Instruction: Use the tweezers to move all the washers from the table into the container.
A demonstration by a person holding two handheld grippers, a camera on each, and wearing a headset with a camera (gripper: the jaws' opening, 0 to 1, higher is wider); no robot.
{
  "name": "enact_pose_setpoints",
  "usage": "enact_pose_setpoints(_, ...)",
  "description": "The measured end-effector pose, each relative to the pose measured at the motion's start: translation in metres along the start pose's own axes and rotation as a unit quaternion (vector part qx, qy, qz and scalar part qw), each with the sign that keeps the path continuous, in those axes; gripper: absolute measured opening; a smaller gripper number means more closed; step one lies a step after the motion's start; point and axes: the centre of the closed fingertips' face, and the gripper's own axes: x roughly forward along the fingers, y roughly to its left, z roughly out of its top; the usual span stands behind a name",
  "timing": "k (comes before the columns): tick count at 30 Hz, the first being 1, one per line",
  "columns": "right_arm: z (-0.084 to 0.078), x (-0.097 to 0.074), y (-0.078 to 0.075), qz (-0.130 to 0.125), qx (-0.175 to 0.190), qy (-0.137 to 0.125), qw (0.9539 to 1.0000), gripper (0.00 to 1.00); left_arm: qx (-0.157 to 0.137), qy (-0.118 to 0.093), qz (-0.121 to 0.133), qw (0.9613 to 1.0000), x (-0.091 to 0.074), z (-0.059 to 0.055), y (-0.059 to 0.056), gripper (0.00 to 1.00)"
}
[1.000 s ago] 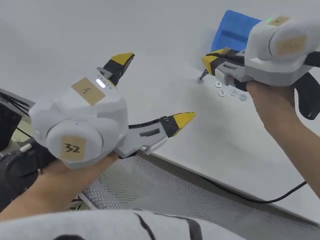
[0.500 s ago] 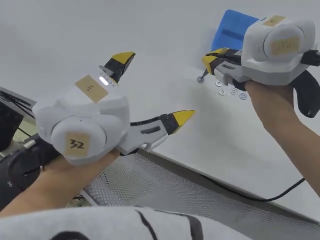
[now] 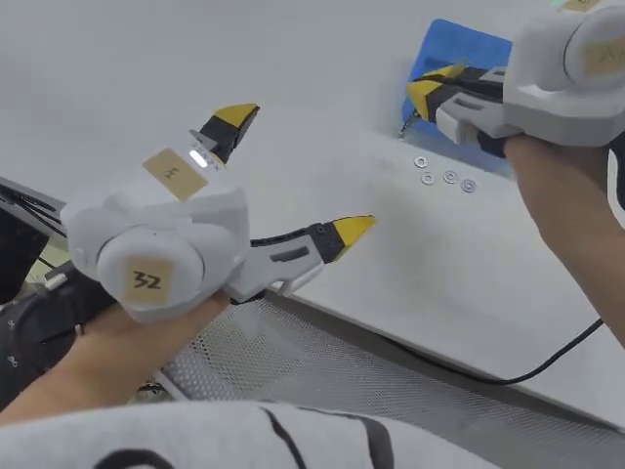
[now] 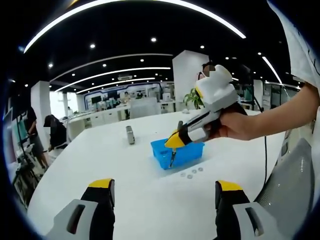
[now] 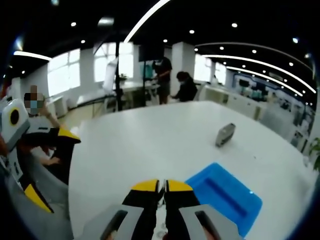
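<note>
Foreground first: the white left gripper with yellow-tipped black jaws (image 3: 298,174) hangs at the near edge of the broad white surface (image 3: 322,127), jaws spread wide, nothing between them. It's idle and well apart from the action. Further out lie four small silver washers (image 3: 450,177) in a loose row on the surface, just short of the shallow blue plastic container (image 3: 469,49), and the row runs roughly along its near wall. Above them is the matching white right gripper (image 3: 430,90), clenched tight on the slim dark tweezers (image 4: 172,157), which point down with their tip by the container's near-left corner. Whether a washer is pinched in that tip is too small to tell. The key relation is that the washers sit towards the person from the tip and off to its right in the head view, so the right gripper is by far the nearer. I'd judge the next pick needs a short pull back and down. Beyond the container stands a small grey block (image 4: 130,135).
</note>
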Motion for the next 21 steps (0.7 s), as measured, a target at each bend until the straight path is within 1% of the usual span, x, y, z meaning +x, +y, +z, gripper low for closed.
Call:
enact_pose_setpoints(1, 0.004, -0.004, -0.003, -0.003, 0.003, -0.003, 1.0, 0.01, 0.0, 0.0, 0.0, 1.0, 0.0, 0.0, 0.0, 0.84)
enact_pose_setpoints(4, 0.013, -0.009, -0.011, -0.013, 0.003, -0.013, 0.9998, 0.01, 0.001, 0.003, 0.001, 1.0, 0.0, 0.0, 0.0, 0.84)
enact_pose_setpoints(7, 0.019, -0.008, -0.016, -0.018, 0.004, -0.019, 0.9996, 0.01, 0.003, 0.003, 0.001, 1.0, 0.0, 0.0, 0.0, 0.84)
enact_pose_setpoints(12, 0.022, -0.009, -0.028, -0.035, 0.002, -0.024, 0.9991, 0.01, 0.005, 0.005, 0.003, 1.0, 0.0, 0.0, 0.001, 0.85)
enact_pose_setpoints(13, 0.023, -0.008, -0.033, -0.042, 0.0, -0.027, 0.9988, 0.01, 0.004, 0.006, 0.002, 1.0, 0.0, -0.001, 0.001, 0.85)
enact_pose_setpoints(15, 0.024, -0.006, -0.039, -0.048, 0.0, -0.028, 0.9984, 0.01, 0.004, 0.006, 0.001, 1.0, 0.001, -0.001, 0.0, 0.85)
enact_pose_setpoints(18, 0.017, 0.003, -0.049, -0.05, 0.032, -0.029, 0.9978, 0.01, 0.006, 0.011, 0.0, 0.9999, 0.001, -0.002, 0.0, 0.85)
enact_pose_setpoints(20, 0.013, 0.004, -0.053, -0.055, 0.043, -0.026, 0.9972, 0.01, 0.007, 0.012, 0.0, 0.9999, 0.001, -0.002, -0.001, 0.85)
enact_pose_setpoints(21, 0.007, 0.012, -0.058, -0.056, 0.044, -0.021, 0.9972, 0.01, 0.009, 0.014, 0.001, 0.9999, 0.001, -0.003, 0.0, 0.84)
